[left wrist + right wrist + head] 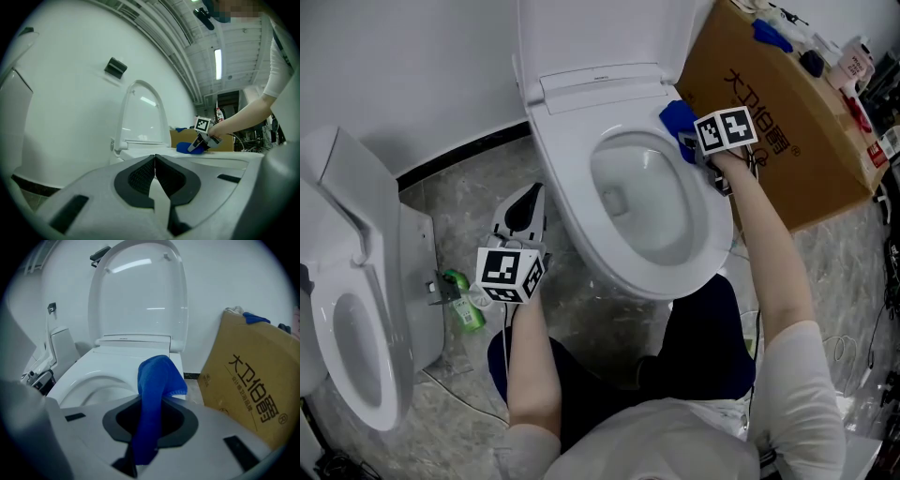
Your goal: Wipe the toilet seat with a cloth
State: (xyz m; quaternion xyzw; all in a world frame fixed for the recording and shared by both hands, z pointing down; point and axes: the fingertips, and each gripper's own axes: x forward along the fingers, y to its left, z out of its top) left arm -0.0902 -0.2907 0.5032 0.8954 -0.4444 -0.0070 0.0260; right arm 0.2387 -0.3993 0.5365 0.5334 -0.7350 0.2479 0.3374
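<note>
A grey marbled floor (581,314) and a plain white wall fill the frame, with a second toilet (352,319) at the far left and a green bottle (469,311) lying on the floor beside it. The toilet in the centre has its lid (140,291) up. A large cardboard box (787,131) leans just beside it at the upper right.

The toilet seat (572,192) looks smooth and glossy. The right gripper (692,142) is at its upper-right rim near the hinge, jaws clamped on a blue cloth (157,380) that bunches out ahead of them and appears to rest on the seat. The left gripper (528,208) hangs low over the floor, left of the bowl, jaws pressed together on nothing.

The pinch takes only a narrow fold, so dragging across the slick seat could likely pull the cloth free, perhaps into the bowl. Too steep an angle might put the hard jaw tips on the plastic instead of the fabric. The box is close enough to be knocked on an outward stroke.
</note>
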